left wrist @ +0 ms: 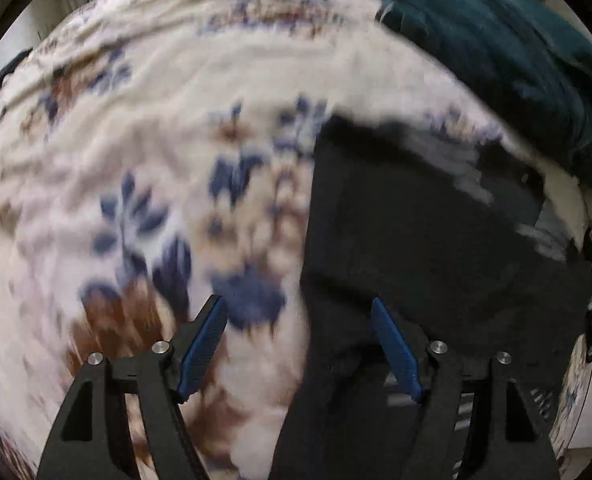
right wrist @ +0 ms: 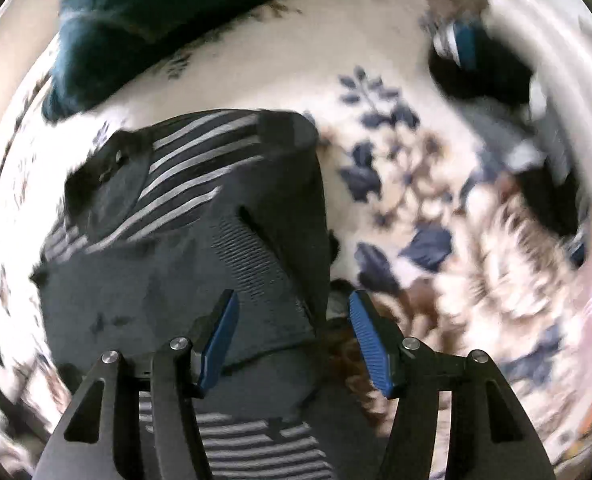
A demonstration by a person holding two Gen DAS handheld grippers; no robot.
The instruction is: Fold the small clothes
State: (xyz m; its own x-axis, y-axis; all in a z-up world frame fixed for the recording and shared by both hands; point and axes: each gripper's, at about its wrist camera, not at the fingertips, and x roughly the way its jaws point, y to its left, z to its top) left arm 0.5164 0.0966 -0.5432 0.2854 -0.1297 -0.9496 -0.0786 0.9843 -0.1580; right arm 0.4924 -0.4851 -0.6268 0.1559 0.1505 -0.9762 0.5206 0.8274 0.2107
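A small dark grey knitted garment with pale grey stripes (right wrist: 199, 216) lies spread on a cream fleece blanket printed with navy and brown flowers (left wrist: 143, 168). In the right wrist view the right gripper (right wrist: 291, 300) points down over the garment's near right part: its left blue-padded finger hangs above the plain grey cloth, its right one just past the garment's right edge, over the blanket. The jaws stand apart with that edge in the gap, and neither pad presses on the cloth. The striped part runs away toward the upper left, and more stripes show below, between the gripper's black arms. In the left wrist view the garment reads as a nearly black mass on the right half, heavily blurred. The left gripper (left wrist: 298, 304) has its jaws spread wide; its right finger lies over the dark cloth and its left one over the flowered blanket, so the garment's left edge runs between them, unpinched. A dark teal plush blanket (left wrist: 496, 40) is heaped beyond the garment.
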